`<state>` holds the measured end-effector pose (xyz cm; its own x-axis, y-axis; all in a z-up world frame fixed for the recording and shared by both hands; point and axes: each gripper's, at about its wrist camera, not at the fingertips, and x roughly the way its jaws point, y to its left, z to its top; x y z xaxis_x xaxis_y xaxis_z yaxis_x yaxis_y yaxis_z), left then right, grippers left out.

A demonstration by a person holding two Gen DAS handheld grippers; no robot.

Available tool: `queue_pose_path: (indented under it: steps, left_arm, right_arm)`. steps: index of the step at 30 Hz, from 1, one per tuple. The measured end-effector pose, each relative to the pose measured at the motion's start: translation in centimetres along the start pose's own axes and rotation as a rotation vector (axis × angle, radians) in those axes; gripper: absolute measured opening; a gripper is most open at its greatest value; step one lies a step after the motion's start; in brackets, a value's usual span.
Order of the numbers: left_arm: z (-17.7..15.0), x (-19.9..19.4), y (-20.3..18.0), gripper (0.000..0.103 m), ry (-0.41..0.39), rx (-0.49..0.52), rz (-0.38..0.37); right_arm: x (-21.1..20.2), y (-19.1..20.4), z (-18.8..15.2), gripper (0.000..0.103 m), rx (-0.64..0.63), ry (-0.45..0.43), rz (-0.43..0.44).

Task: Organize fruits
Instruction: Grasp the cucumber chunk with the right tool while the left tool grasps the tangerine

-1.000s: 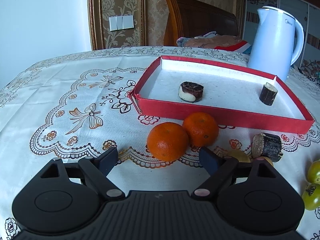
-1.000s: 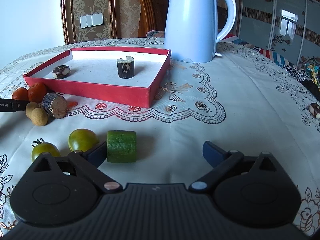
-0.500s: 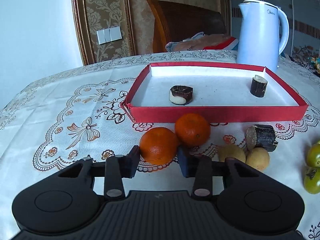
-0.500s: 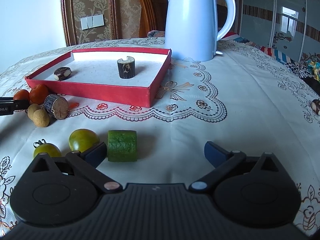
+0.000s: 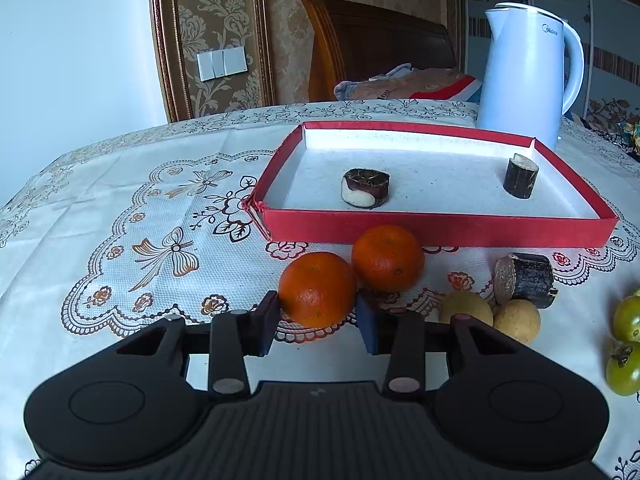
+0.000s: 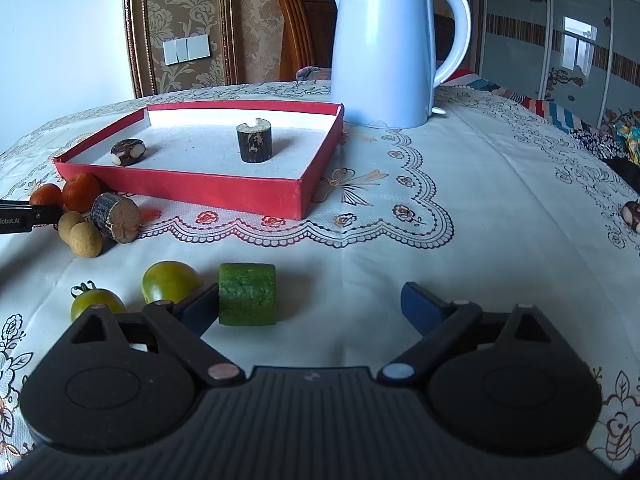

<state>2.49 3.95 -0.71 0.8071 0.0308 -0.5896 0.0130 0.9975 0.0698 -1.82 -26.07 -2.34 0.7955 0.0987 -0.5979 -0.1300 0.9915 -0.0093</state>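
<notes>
The left tongs are clamped on the near orange, a round, dimpled fruit resting on the surface just in front of the red tray. A second orange sits right behind it, touching or nearly so, close against the tray wall. To the right lie two smooth tan round fruits, a dark bark-skinned cut cylinder on its side, and two glossy green tomatoes near the edge of view.

Inside the white-lined tray lie a brown-and-cream slice and an upright dark cylinder, well apart. A tall white kettle stands behind the tray's far corner.

The right tongs are spread wide apart, holding nothing. A rough green cucumber chunk lies just beside their left finger, with the tomatoes further left. The surface wears a white embroidered cloth with scalloped lace patterns.
</notes>
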Motion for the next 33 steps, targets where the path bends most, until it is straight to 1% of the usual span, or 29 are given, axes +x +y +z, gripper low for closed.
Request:
queue_pose_path:
  steps: [6,7,9,11,13,14,15,17,18,20,24,33]
  left_arm:
    - [0.0,0.0,0.1,0.041,0.0,-0.002,0.0]
    - [0.0,0.0,0.1,0.041,0.0,-0.002,0.0]
    - [0.0,0.0,0.1,0.041,0.0,-0.001,0.0]
    - [0.0,0.0,0.1,0.041,0.0,-0.002,-0.001]
    - [0.0,0.0,0.1,0.041,0.0,-0.002,-0.001]
    - [0.0,0.0,0.1,0.041,0.0,-0.002,-0.001]
    - [0.0,0.0,0.1,0.041,0.0,-0.001,0.0]
    - [0.0,-0.1,0.1,0.04,0.0,-0.001,0.0]
    - [0.0,-0.1,0.1,0.04,-0.001,-0.001,0.0]
    - [0.0,-0.1,0.1,0.04,-0.003,-0.002,0.002]
    - [-0.1,-0.3,0.1,0.04,-0.006,-0.008,0.006]
    - [-0.3,-0.7,0.3,0.04,-0.013,-0.034,0.017]
  right_arm:
    - [-0.2,0.5,0.1,0.087,-0.034,-0.009,-0.008]
    - [-0.3,0.6,0.1,0.083,-0.039,-0.012,-0.014]
    - [-0.3,0.8,0.0,0.079,-0.049,-0.015,-0.015]
    - [-0.5,1.0,0.0,0.072,-0.063,-0.022,-0.015]
    - [-0.5,1.2,0.0,0.068,-0.076,-0.026,-0.016]
    - [-0.6,1.3,0.0,0.063,-0.083,-0.028,-0.015]
    - [-0.6,1.5,0.0,0.061,-0.093,-0.03,-0.012]
    - [-0.7,1.8,0.0,0.049,-0.115,-0.035,-0.002]
    - [-0.8,2.0,-0.1,0.047,-0.127,-0.038,-0.001]
    - [-0.9,2.3,-0.1,0.035,-0.147,-0.04,0.013]
    - [-0.9,2.6,-0.1,0.029,-0.162,-0.043,0.019]
    - [-1.1,2.8,-0.1,0.028,-0.17,-0.05,0.002]
